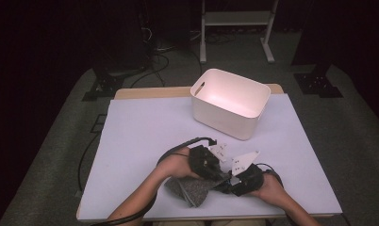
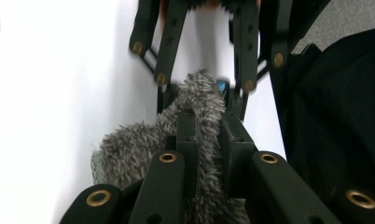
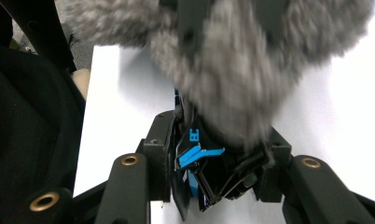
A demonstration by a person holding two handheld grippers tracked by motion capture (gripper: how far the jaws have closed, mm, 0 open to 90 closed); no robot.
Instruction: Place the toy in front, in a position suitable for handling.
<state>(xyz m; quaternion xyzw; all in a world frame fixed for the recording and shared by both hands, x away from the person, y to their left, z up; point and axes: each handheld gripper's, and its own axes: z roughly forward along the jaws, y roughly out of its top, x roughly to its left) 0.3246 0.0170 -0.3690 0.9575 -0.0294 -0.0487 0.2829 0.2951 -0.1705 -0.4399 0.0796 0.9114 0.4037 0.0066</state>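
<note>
A: Where does the grey fuzzy cloth [image 1: 193,188] lie?
B: On the white table [image 1: 145,136], near its front edge, pinched between both tools.

A: Jaw states?
B: Left gripper [image 2: 205,135] clenched on a fold of the cloth; right gripper [image 3: 218,154] grasping its other end. White bin [image 1: 230,102] stands well apart.
</note>
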